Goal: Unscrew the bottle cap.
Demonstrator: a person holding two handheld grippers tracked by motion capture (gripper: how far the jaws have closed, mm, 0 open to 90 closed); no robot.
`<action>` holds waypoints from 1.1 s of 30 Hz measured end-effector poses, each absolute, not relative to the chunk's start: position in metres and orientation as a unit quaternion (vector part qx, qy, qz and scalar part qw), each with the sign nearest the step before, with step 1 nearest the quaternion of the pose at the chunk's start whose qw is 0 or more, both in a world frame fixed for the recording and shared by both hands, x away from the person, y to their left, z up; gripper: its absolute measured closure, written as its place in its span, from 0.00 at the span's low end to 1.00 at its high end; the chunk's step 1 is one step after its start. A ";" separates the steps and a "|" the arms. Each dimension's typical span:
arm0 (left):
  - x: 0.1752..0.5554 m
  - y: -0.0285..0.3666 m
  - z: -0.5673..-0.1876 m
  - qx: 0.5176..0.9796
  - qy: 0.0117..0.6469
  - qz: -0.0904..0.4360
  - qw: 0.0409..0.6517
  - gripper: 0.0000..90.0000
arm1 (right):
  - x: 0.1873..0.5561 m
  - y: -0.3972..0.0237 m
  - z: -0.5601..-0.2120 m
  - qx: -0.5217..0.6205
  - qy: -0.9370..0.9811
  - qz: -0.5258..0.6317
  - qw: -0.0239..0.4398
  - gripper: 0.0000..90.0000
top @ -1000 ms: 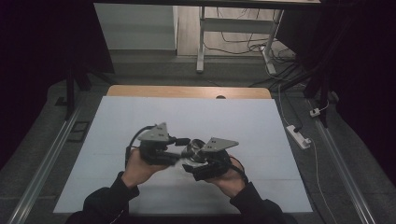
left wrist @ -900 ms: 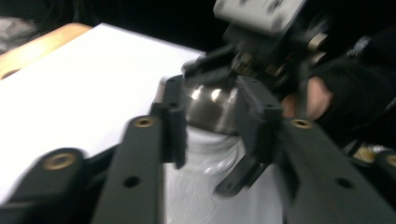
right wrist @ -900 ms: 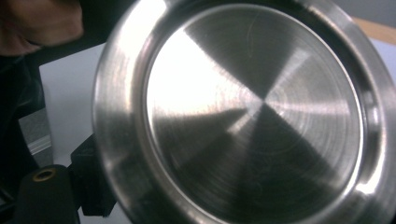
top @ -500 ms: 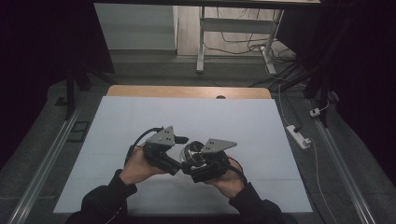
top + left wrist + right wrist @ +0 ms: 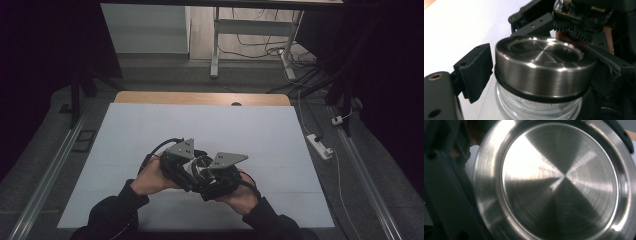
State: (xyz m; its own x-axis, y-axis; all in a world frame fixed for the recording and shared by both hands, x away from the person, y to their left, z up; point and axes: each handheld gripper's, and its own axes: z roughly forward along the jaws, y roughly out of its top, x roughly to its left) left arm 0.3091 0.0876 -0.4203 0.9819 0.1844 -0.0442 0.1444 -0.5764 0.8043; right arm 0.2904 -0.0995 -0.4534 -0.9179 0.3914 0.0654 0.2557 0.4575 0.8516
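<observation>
My right gripper (image 5: 207, 175) is clamped on the jar (image 5: 536, 105); left fingers (image 5: 474, 72) stand apart around the lid (image 5: 544, 62) — closing off-centre could tip it.

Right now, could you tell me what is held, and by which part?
The jar seems held by the right gripper, where I cannot tell; the left gripper's jaws, just opened, flank its steel lid loosely.

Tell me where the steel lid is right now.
In the high view the steel lid sits between the two grippers, above the near middle of the white table cover. In the left gripper view it tops a glass jar, flanked by that gripper's jaws.
</observation>
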 end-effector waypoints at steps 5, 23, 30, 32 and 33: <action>0.309 0.087 -0.421 0.888 0.092 0.027 0.450 0.20 | 0.292 -0.100 -0.455 0.191 0.852 0.483 0.070 0.16; 0.304 0.098 -0.408 0.866 0.109 0.046 0.487 0.21 | 0.294 -0.102 -0.456 0.195 0.851 0.481 0.073 0.16; 0.299 0.108 -0.400 0.857 0.117 0.060 0.499 0.21 | 0.298 -0.105 -0.457 0.206 0.849 0.481 0.076 0.16; 0.298 0.112 -0.398 0.854 0.121 0.064 0.502 0.21 | 0.300 -0.108 -0.457 0.211 0.847 0.481 0.079 0.16; 0.297 0.113 -0.397 0.853 0.123 0.065 0.504 0.21 | 0.300 -0.108 -0.457 0.211 0.847 0.481 0.079 0.16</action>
